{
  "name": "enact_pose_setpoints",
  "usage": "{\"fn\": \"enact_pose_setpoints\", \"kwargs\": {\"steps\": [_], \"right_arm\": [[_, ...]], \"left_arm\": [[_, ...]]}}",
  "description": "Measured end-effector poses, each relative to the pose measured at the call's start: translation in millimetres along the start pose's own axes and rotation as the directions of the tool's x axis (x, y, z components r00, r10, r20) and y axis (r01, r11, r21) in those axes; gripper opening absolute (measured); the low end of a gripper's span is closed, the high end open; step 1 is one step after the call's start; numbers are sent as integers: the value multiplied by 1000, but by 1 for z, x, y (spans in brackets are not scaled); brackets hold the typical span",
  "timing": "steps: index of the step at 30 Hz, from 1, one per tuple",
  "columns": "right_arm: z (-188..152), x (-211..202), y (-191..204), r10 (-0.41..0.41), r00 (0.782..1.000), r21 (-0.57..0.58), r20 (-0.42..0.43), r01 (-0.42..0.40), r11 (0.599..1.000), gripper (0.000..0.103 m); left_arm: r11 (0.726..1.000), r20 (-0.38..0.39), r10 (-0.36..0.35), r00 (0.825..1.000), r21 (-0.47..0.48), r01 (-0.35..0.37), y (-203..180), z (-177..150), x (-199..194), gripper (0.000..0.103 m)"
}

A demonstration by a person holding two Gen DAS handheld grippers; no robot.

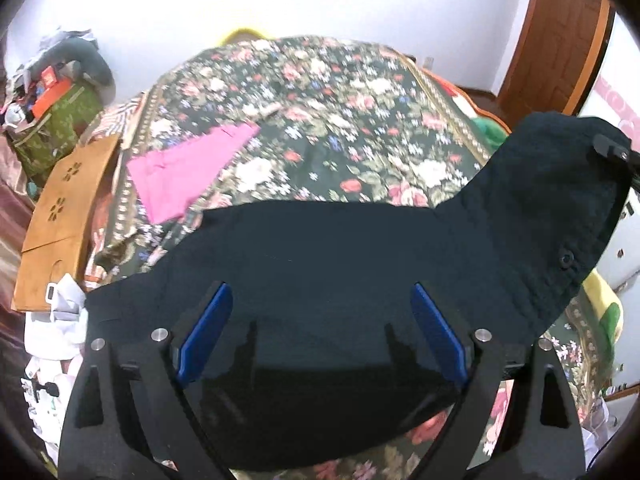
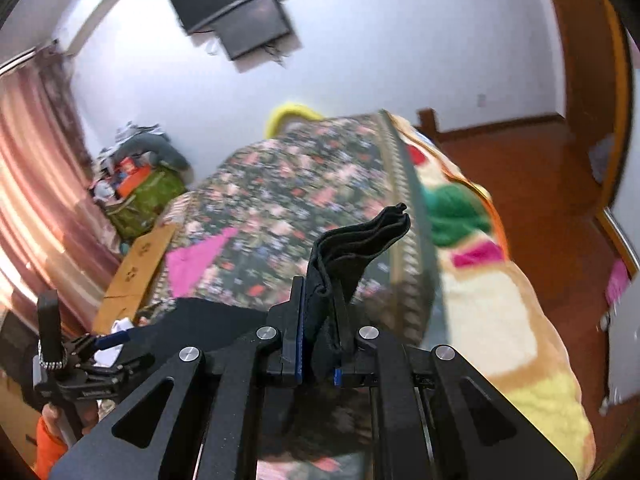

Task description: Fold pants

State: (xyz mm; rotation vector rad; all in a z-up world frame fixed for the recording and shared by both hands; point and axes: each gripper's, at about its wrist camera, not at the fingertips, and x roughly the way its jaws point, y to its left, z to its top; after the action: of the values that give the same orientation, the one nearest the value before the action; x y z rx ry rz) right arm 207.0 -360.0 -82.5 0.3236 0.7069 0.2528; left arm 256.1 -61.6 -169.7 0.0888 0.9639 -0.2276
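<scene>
While black pants (image 1: 340, 264) drape the floral bed (image 1: 320, 92), right gripper (image 2: 320, 344) clamped on their bunched edge, left gripper (image 1: 320, 336) spread wide, gripping nothing.

No legible text anywhere. Pink lettering on white panel (image 1: 612, 96) at right edge of left wrist view is cut off and blurred, can't be read.

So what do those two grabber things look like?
Both are matte black. The left gripper has flat arms with triangle cut-outs, round silver pins at the joints and bright blue fingers. The right gripper matches it: black arms, silver pins and blue strips along its fingers. An orange sleeve shows beside the left one.
</scene>
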Motion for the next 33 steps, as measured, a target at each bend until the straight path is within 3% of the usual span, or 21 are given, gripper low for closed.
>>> {"fn": "enact_pose_setpoints", "kwargs": {"steps": [7,13,18,25,30,33], "right_arm": [[15,28,64,93,995,-101,-19,-95,990,9],[4,70,116,151,982,-174,-116,-170,970,9],[-25,111,149,185,951,-195,-247,-236,952,9],[-83,144,184,144,901,-287,-409,-277,917,9],[-107,152,194,99,864,-316,-493,-285,905,16],[-114,149,194,102,844,-313,-527,-304,900,37]], "left_arm": [[997,59,4,998,-80,1,37,-6,-30,92],[988,84,21,996,-157,-7,69,-16,-47,92],[980,81,37,996,-198,-20,89,-28,-53,92],[973,80,37,996,-228,-18,103,-41,-58,92],[973,68,54,996,-229,-37,104,-44,-55,92],[972,62,52,997,-233,-37,103,-44,-52,92]]}}
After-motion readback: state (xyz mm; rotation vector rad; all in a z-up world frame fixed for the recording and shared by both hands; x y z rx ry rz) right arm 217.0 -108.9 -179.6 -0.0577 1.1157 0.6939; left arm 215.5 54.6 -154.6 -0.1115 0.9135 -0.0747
